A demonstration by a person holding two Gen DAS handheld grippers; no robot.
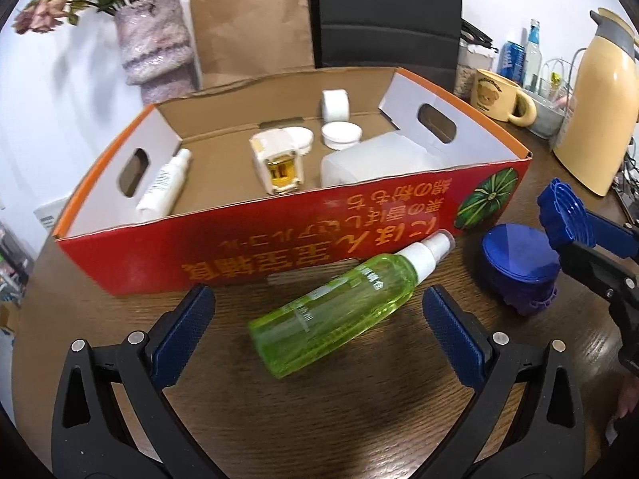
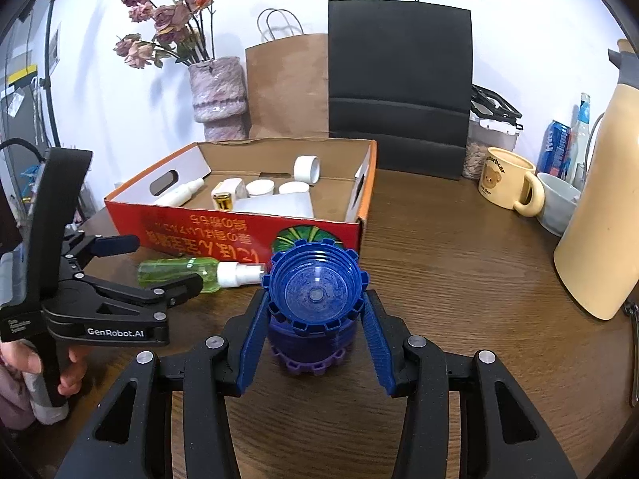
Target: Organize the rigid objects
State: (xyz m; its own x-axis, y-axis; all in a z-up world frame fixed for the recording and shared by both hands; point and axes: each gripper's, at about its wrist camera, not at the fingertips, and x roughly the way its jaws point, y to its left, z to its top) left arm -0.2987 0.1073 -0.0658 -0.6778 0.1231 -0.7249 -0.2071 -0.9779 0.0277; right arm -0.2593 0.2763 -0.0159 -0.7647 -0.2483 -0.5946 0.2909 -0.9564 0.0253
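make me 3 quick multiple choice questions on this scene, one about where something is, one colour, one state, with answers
1. Where does the green spray bottle lie?
A. inside the red box
B. on the table in front of the red box
C. in the brown bag

2. What colour is the lid in the right gripper?
A. blue
B. white
C. yellow

3. How is the left gripper?
A. shut on the bottle
B. open, one finger each side of the bottle
C. shut on nothing

Answers:
1 B, it lies on its side on the wooden table by the box's front wall.
2 A, the ribbed lid is blue.
3 B, both pads stand clear of the bottle.
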